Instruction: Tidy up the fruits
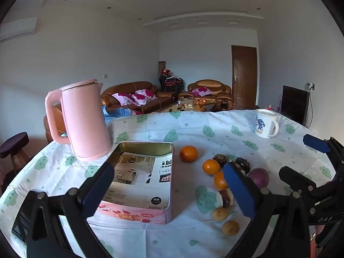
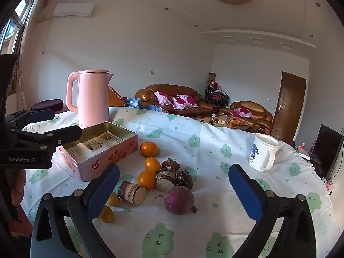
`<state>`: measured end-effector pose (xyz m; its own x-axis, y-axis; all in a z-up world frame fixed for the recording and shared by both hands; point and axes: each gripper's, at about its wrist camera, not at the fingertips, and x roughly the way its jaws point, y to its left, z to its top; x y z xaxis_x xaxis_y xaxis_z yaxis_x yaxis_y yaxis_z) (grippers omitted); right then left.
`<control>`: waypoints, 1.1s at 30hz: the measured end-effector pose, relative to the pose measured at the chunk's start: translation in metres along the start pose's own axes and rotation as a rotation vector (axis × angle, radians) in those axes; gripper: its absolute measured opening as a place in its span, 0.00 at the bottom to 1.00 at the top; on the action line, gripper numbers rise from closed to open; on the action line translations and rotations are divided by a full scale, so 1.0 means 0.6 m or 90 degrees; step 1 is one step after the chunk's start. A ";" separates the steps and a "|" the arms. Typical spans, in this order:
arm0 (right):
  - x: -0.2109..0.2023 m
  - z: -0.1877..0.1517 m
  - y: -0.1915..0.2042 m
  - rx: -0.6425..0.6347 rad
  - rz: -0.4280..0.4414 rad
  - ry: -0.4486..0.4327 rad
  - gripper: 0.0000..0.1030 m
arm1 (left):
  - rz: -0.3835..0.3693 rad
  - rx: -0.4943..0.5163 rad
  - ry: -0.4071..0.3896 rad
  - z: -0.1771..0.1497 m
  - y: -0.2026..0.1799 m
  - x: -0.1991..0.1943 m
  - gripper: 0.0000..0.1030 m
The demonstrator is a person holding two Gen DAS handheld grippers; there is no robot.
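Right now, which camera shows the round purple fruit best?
The right wrist view: the purple fruit lies whole and unobstructed near centre. In the left wrist view it is partly hidden behind the left tongs' blue pad.

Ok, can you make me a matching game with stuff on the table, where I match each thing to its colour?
Things:
1. kettle
2. mug
3. round fruit nearest the right tongs
4. fruit closest to the tin box

Colours:
A. orange
B. pink
C. white with a blue picture
D. purple

Pairs: 1-B, 2-C, 3-D, 4-A
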<state>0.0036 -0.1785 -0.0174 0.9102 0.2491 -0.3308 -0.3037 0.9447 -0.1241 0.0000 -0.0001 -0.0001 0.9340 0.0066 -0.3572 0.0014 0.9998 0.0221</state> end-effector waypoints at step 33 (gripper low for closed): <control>-0.003 -0.006 -0.006 0.011 0.002 0.004 0.99 | -0.012 0.001 0.013 -0.008 -0.006 0.004 1.00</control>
<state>0.0017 -0.1830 -0.0200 0.9074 0.2502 -0.3376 -0.3012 0.9475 -0.1072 0.0002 -0.0034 -0.0056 0.9262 -0.0113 -0.3769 0.0191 0.9997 0.0168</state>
